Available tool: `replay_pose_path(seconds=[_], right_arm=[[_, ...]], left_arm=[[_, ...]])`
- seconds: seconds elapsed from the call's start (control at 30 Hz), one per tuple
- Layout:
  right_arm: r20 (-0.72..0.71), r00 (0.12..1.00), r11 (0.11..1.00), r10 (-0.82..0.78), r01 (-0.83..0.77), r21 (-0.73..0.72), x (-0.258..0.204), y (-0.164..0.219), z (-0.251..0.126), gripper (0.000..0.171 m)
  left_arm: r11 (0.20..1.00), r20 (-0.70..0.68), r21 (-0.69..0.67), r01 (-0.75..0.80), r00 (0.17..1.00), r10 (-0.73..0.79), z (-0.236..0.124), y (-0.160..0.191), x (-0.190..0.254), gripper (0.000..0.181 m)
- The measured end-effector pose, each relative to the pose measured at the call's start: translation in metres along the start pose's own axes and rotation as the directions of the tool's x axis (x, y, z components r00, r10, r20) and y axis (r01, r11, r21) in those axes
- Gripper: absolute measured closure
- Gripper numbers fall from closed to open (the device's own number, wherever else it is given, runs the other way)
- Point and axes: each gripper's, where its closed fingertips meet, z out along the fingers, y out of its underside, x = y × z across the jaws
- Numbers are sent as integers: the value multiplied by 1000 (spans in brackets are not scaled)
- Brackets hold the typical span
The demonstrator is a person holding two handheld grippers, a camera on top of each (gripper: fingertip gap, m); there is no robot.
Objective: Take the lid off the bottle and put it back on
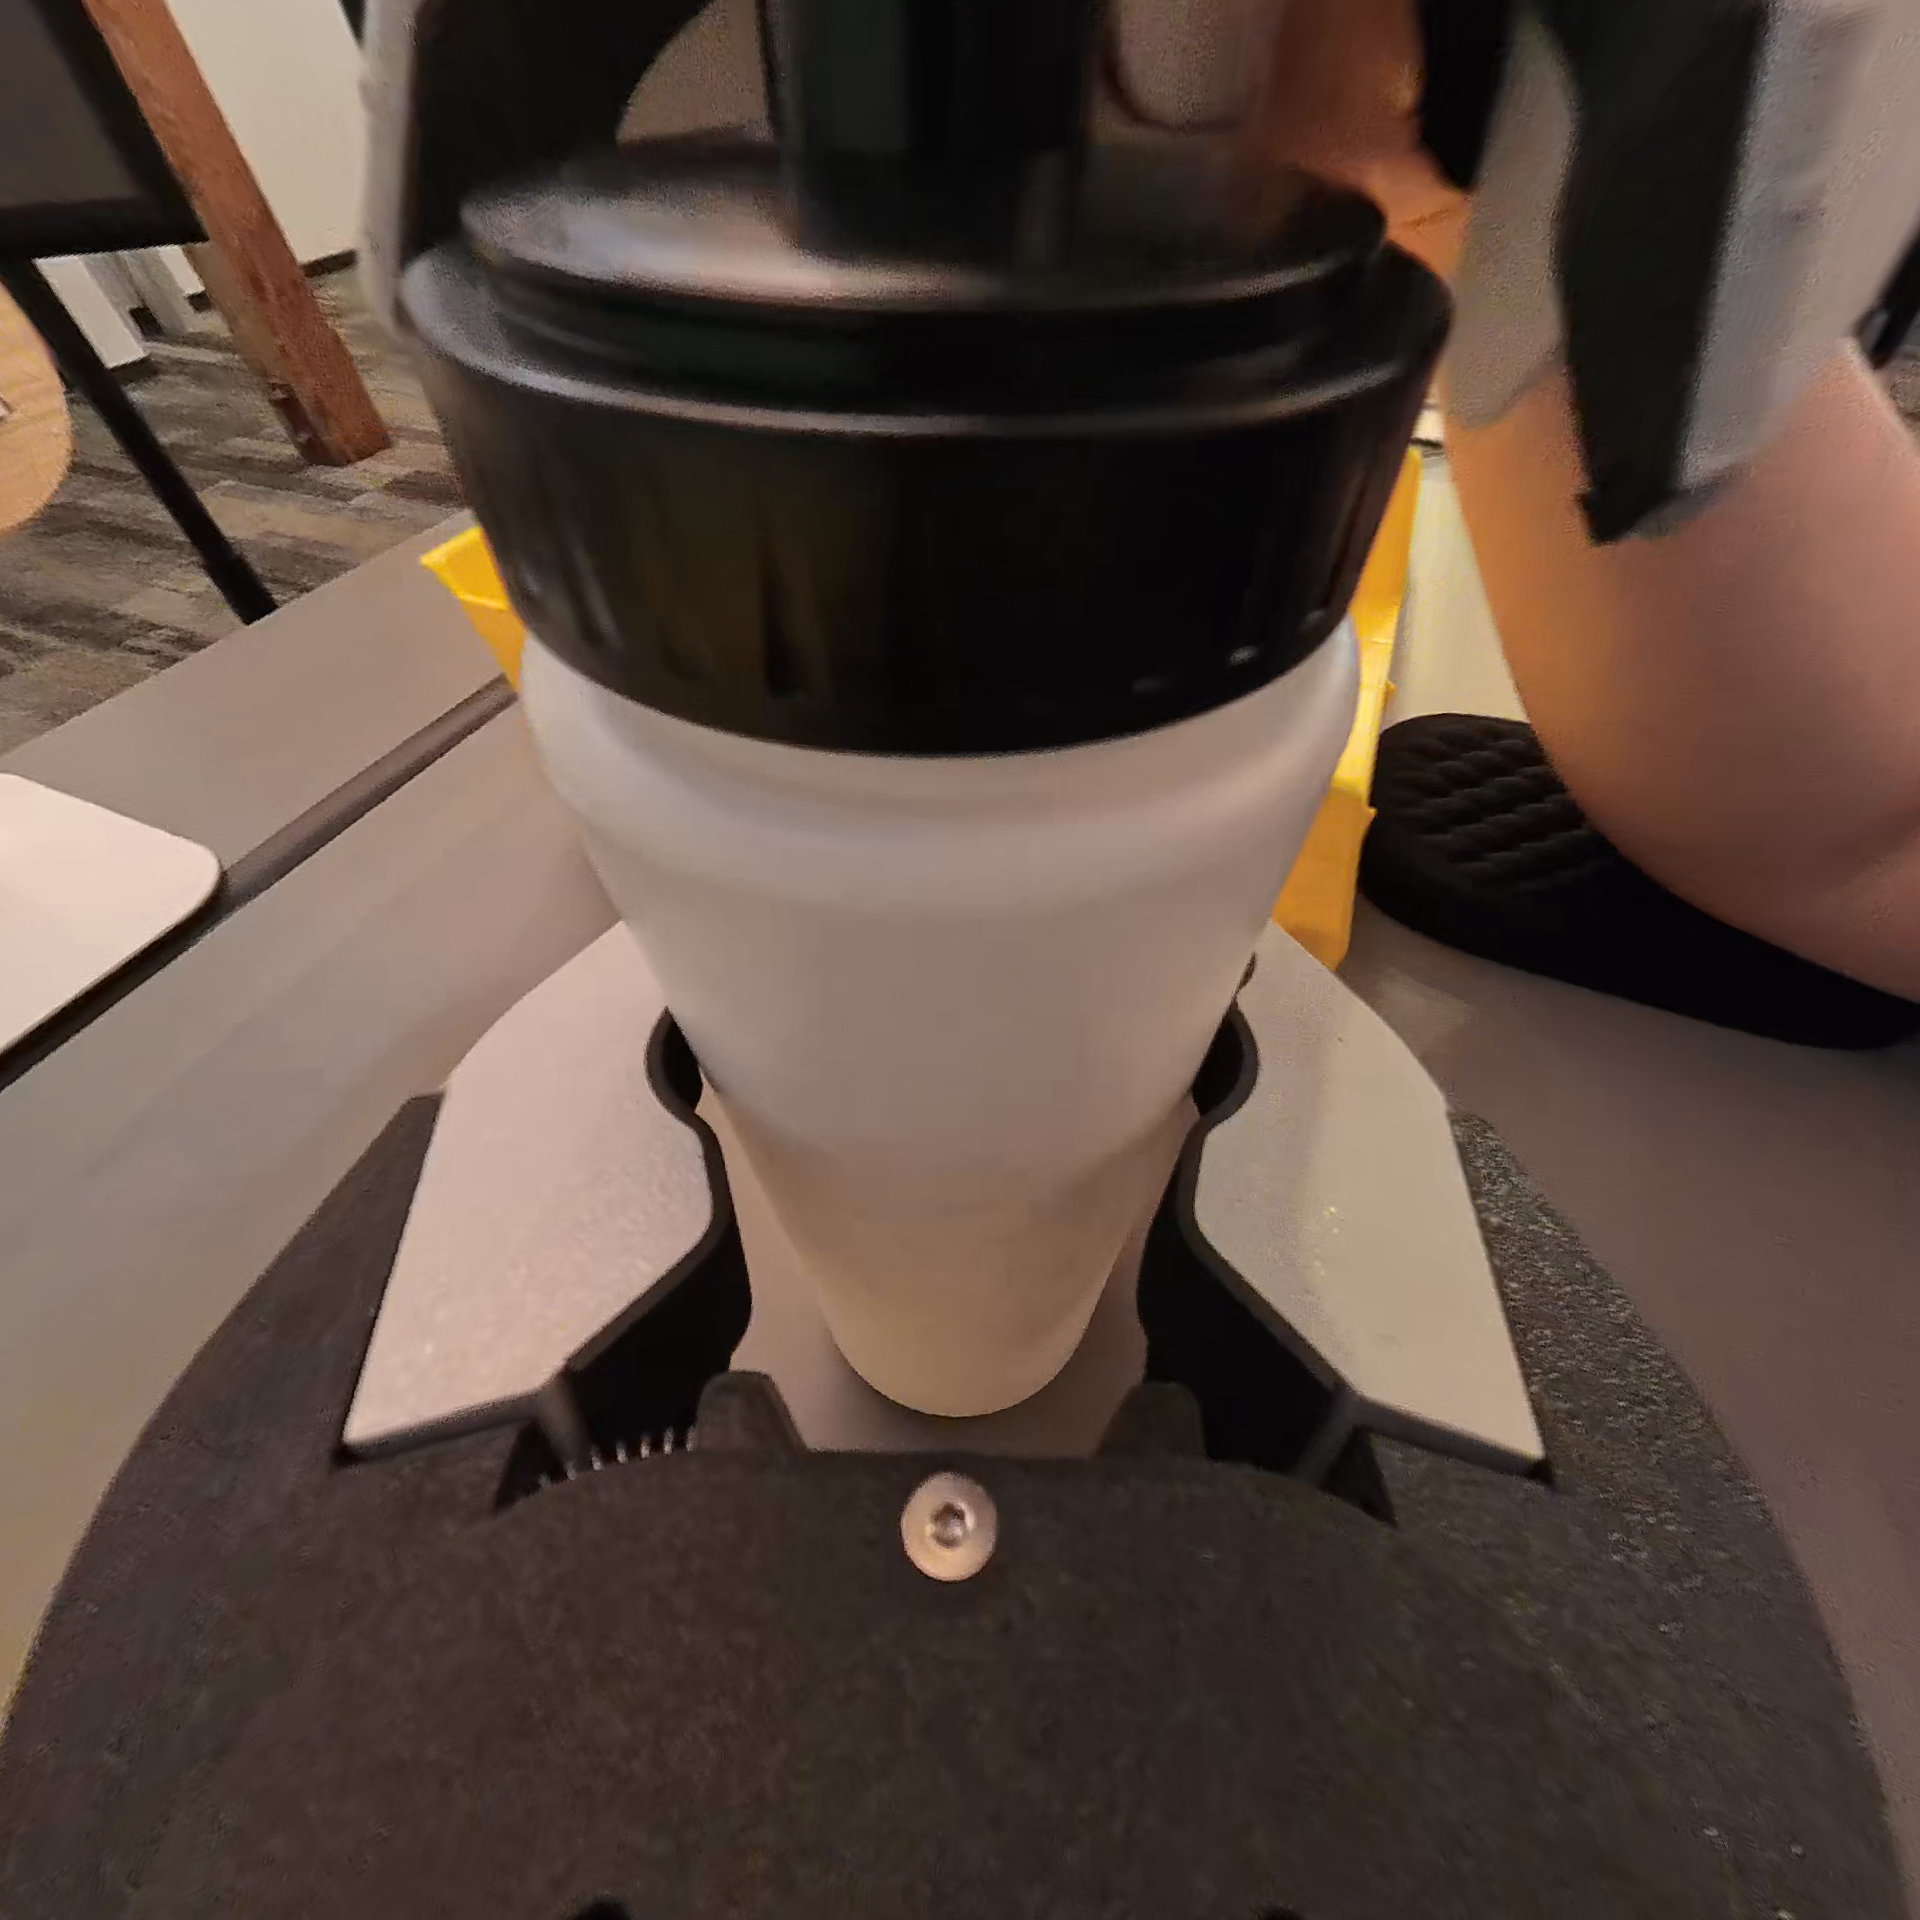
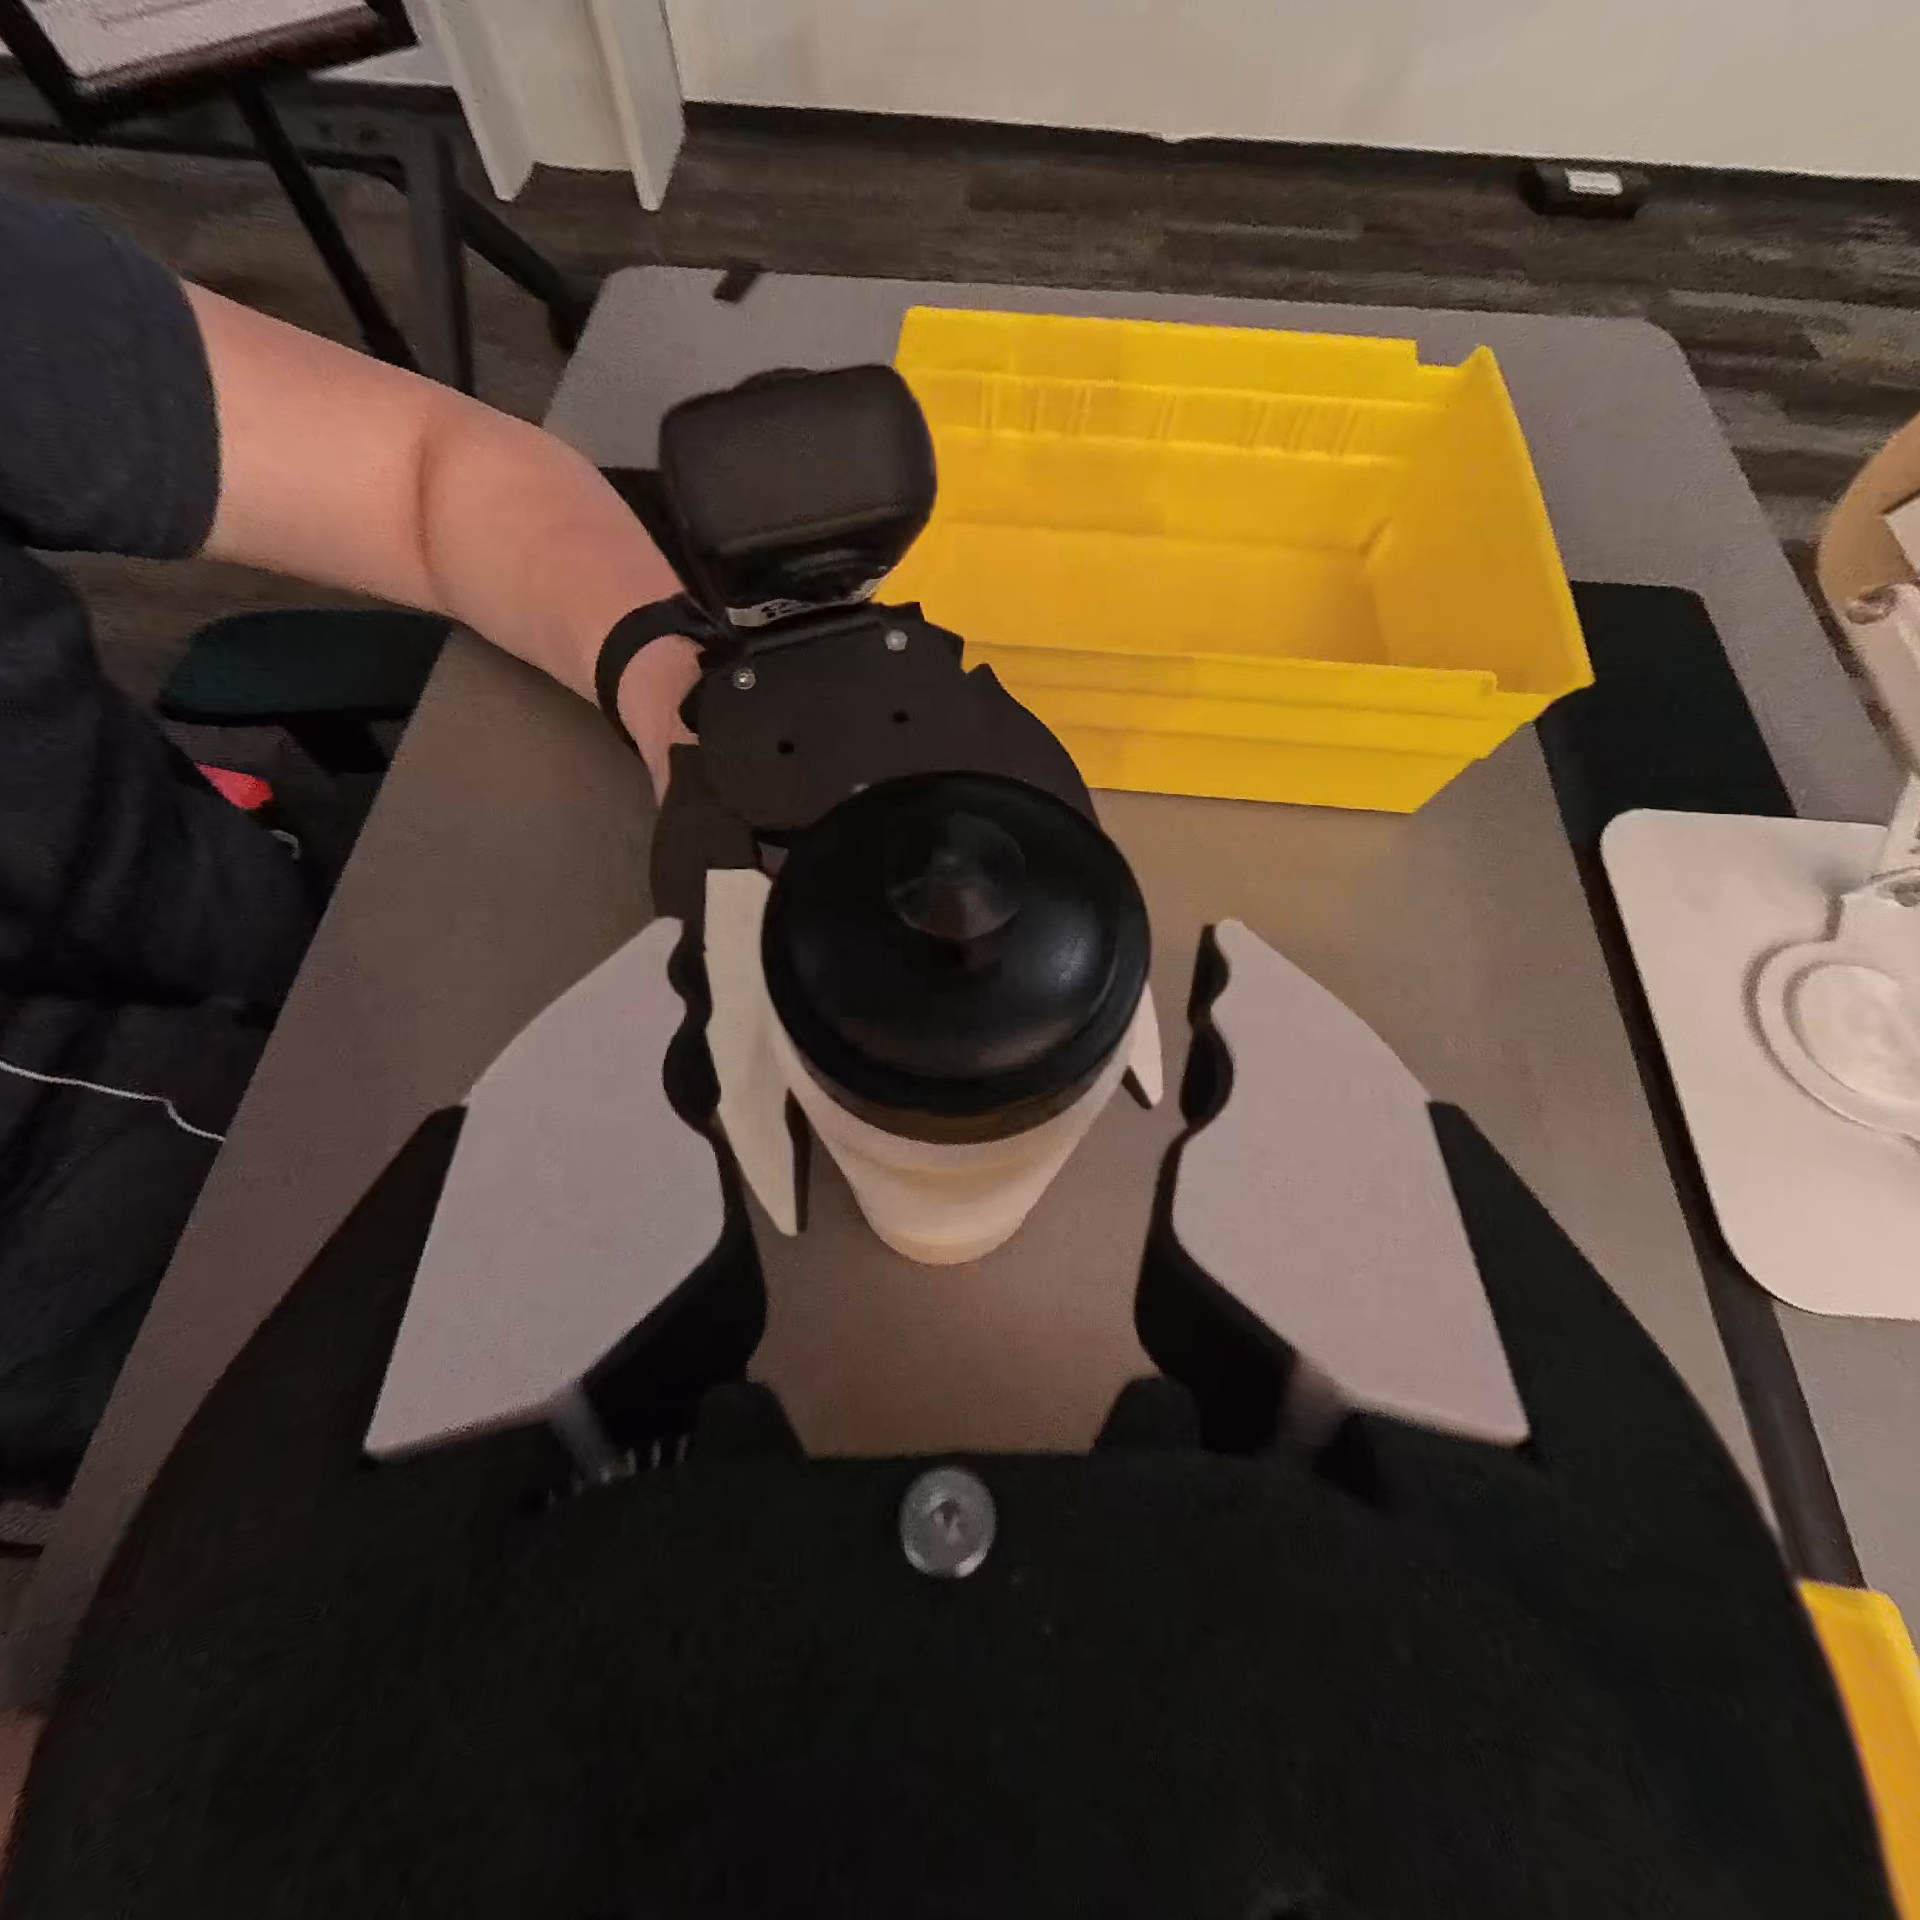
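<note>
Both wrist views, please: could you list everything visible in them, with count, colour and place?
bottle: one, white, upright on the table, held between the fingers of the left hand-held gripper.
lid: one, black with a centre spout, on top of the bottle.
bin: one, yellow, on the table behind the bottle; nothing visible inside.
mat: one, white, at the table's right edge, with a clear glass item on it.
table: one, grey-brown, under everything.
pad: one, black and textured, under the person's forearm.
left hand-held gripper: one, black and white, shut on the bottle's body.
right hand-held gripper: one, black and white, open above the lid, one finger on each side.
</note>
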Motion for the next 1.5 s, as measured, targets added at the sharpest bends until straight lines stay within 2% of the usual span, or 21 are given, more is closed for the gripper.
replay_pose_path(seconds=[0.03,0.1,0.17,0.27,0.4,0.5,0.6,0.7,0.8,0.9,1.0,1.1,1.2,1.27,1.3,1.37,1.5], right_arm=[[-26,1000,1000,3,-4,-20,0,-2,0,83],[-102,995,997,1,-10,-82,5,-1,2,98],[-119,993,994,-14,1,-114,4,-1,2,99],[-37,995,991,-90,86,-104,-7,0,-2,98],[131,973,981,-192,193,4,-26,0,-9,98],[162,963,977,-214,208,58,-28,0,-10,98],[97,992,996,-86,86,3,-19,0,-7,90],[-58,998,997,29,-33,-71,-5,1,-7,89],[-167,981,984,96,-119,-136,-1,2,-2,93],[-201,974,973,101,-139,-185,-8,3,0,101],[-82,996,977,-29,11,-211,-25,7,-6,100],[112,975,968,-191,206,-145,-55,9,-15,100],[202,952,965,-229,250,-83,-68,12,-21,100],[143,978,979,-152,169,-112,-58,10,-20,95],[82,991,986,-108,118,-122,-50,7,-19,89],[-35,999,991,-30,25,-128,-36,0,-18,88],[-233,963,963,138,-185,-194,-22,5,-17,88]], left_arm=[[1000,7,-3,2,1000,-2,0,0,-1,86],[1000,10,-7,2,1000,-2,0,0,-2,86],[1000,-2,-6,-11,1000,11,-1,0,0,86],[998,-42,-11,-69,997,69,0,-1,9,86],[995,-108,-23,-100,989,97,2,0,28,86],[995,-94,-39,-89,992,85,3,0,27,86],[999,-58,-46,-28,998,25,2,1,19,86],[998,-12,-53,-14,1000,13,1,2,10,86],[998,11,-57,-3,1000,3,0,3,7,86],[998,-11,-51,-27,1000,27,0,2,11,86],[993,-98,-43,-113,989,108,1,0,30,86],[981,-195,-35,-191,964,181,2,0,58,86],[980,-217,-56,-192,960,175,3,1,68,86],[988,-191,-66,-141,973,127,4,1,62,86],[991,-171,-74,-109,981,96,5,1,57,86],[995,-132,-81,-59,990,48,4,2,47,86],[994,-75,-99,-37,997,30,3,3,36,86]])
